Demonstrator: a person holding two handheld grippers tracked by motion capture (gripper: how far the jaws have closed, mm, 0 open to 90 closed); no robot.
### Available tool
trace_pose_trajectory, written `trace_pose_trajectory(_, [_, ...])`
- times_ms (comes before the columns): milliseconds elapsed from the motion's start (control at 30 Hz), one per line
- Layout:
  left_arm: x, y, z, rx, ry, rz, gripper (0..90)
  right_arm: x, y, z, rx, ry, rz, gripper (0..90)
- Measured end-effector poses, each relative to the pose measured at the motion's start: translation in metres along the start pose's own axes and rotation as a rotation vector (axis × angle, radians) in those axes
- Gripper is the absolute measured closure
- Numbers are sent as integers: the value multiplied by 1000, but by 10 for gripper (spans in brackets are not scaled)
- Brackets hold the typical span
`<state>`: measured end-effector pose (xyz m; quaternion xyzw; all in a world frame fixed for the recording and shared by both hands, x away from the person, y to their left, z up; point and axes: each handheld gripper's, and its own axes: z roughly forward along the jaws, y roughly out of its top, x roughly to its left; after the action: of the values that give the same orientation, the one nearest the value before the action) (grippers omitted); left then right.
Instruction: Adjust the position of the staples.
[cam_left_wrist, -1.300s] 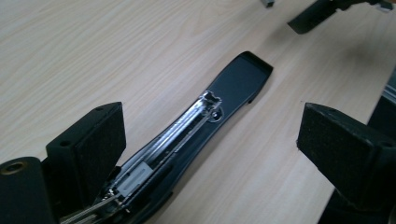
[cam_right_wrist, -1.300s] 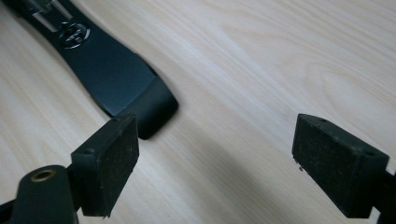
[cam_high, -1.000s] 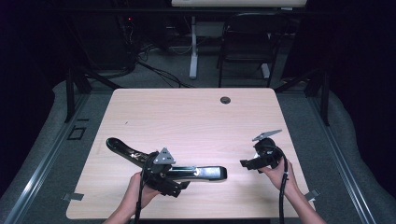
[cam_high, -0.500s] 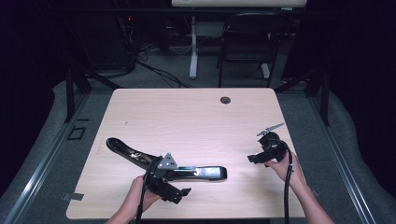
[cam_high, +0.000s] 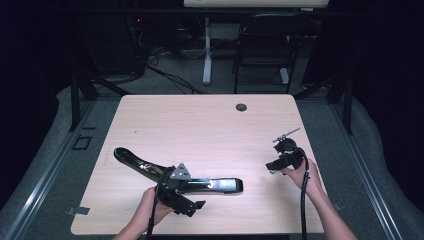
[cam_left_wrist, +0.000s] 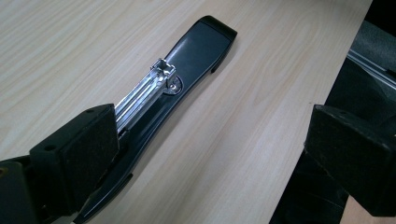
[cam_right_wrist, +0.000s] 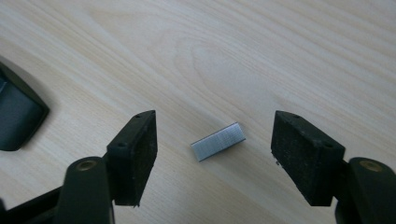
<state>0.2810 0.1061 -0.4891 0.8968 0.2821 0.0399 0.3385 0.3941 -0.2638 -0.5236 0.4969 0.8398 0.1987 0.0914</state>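
A long black stapler lies opened flat near the table's front edge, its silver staple channel facing up. My left gripper hovers at the stapler's hinge. It is open: one pad is over the channel's near end and the other is past the table edge. At the right, my right gripper points left, low over the table. A short strip of staples lies flat between its pads. Neither pad touches the strip. The right jaws have just been closing.
The stapler's rounded black end lies to the left of the right gripper. A round cable grommet sits near the table's far edge. The wooden table top has bare room in its middle and back. Chairs and desk legs stand beyond.
My right gripper has shifted a little to the right and settled lower over the table. The left hand and the stapler have kept still.
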Motion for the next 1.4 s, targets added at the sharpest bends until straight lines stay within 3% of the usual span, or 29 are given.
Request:
trace_pose_trajectory(200, [-1, 1, 2, 7, -3, 7, 33, -1, 2, 3, 5, -3, 34, 350])
trace_pose_trajectory(300, [-1, 1, 2, 11, -6, 10, 33, -1, 8, 7, 34, 3, -6, 351])
trace_pose_trajectory(400, [-1, 0, 1, 11, -10, 10, 33, -3, 14, 8, 57, 57, -82, 345])
trace_pose_trajectory(467, [0, 0, 2, 12, -10, 9, 34, -6, 16, 7, 89, 47, -149, 374])
trace_pose_trajectory(500, [0, 0, 2, 13, -11, 10, 34, -6, 16, 9, 75, 67, -148, 382])
trace_pose_trajectory(533, [0, 0, 2, 14, -7, 11, 34, -9, 17, 8, 105, 57, -183, 398])
trace_pose_trajectory(633, [-1, 0, 2, 16, -16, 13, 34, -11, 17, 10, 106, 88, -186, 379])
trace_pose_trajectory(733, [-1, 1, 3, 20, -20, 16, 35, -11, 17, 12, 143, 107, -211, 355])
trace_pose_trajectory(833, [-2, 1, 4, 28, -23, 19, 35, -11, 17, 15, 186, 87, -247, 363])
trace_pose_trajectory(1033, [-2, 2, 4, 28, -37, 22, 36, -15, 12, 19, 148, 100, -203, 392])
trace_pose_trajectory(1100, [-3, 2, 4, 29, -40, 22, 37, -17, 13, 18, 173, 86, -233, 398])
trace_pose_trajectory(1133, [-3, 2, 4, 30, -42, 22, 37, -15, 11, 20, 144, 91, -203, 398])
trace_pose_trajectory(1400, [-2, 1, 4, 29, -43, 18, 37, -14, 13, 25, 191, 72, -254, 447])
